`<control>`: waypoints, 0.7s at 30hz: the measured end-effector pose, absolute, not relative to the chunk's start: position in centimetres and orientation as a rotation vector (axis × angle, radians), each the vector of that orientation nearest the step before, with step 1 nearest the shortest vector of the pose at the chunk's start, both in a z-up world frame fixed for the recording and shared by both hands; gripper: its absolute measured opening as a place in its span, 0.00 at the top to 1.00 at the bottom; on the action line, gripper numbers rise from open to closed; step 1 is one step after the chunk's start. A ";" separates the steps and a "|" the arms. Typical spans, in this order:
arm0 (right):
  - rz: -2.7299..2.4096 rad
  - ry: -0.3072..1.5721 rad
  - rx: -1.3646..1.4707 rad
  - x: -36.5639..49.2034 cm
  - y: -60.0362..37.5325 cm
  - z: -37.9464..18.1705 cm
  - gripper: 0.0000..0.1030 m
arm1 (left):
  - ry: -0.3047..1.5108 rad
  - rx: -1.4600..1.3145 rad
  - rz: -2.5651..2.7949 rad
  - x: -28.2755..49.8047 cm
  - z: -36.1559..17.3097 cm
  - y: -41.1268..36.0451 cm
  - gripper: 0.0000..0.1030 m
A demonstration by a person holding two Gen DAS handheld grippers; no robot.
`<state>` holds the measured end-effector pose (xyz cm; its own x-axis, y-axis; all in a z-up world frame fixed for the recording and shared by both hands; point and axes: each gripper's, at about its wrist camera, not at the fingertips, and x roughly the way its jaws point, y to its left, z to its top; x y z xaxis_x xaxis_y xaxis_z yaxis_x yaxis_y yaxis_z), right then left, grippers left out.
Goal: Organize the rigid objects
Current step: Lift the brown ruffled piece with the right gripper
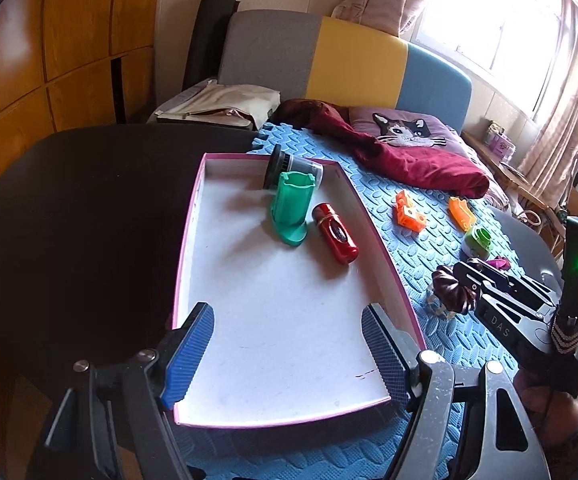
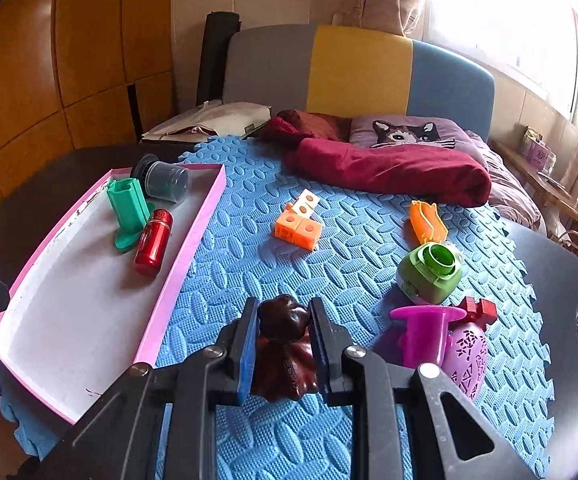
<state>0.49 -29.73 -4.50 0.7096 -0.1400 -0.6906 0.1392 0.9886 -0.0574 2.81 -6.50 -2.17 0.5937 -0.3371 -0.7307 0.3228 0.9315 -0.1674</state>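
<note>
The right gripper (image 2: 283, 344) is pinching a dark brown figurine (image 2: 285, 354), its pads pressed on the narrow waist between a knobbly top and a flared skirt. It sits just off the tray's (image 2: 177, 276) long pink wall, low over the blue mat (image 2: 329, 248); I cannot tell whether it is lifted clear. The left gripper (image 1: 287, 350) is spread wide and holds nothing, with its fingers over the tray's near end.

The grip is the main worry, I think. The piece looks glossy and lumpy, and the pads catch only its waist, so a quick swing toward the tray could let it twist or slip out. The low pink wall is the next hazard: carried too low, the skirt would clip the rim and either knock the piece loose or shove the light tray along the mat. The two tools are also close here, so a straight path over the near end risks bumping the left fingers.

Inside the tray, a green stand (image 2: 129, 212), a red can (image 2: 153, 242) and a grey cup (image 2: 165, 182) crowd the far end; the can lies on its side and might roll if nudged. The middle and near stretch of the tray floor are bare, which gives ample landing room. Beyond the tray on the mat, orange blocks (image 2: 299, 222), a green cap (image 2: 431, 270) and a purple piece (image 2: 425, 334) stand well apart, away from the route.
</note>
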 end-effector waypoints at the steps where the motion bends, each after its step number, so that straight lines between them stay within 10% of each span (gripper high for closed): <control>1: -0.157 0.766 -0.003 0.5 -29.7 -4.5 0.77 | 0.852 -0.016 -0.380 2.7 -2.2 -6.4 0.25; 21: -0.075 0.715 0.080 -0.7 -28.1 -1.0 0.77 | 0.866 -0.020 -0.363 2.3 -2.6 -5.6 0.25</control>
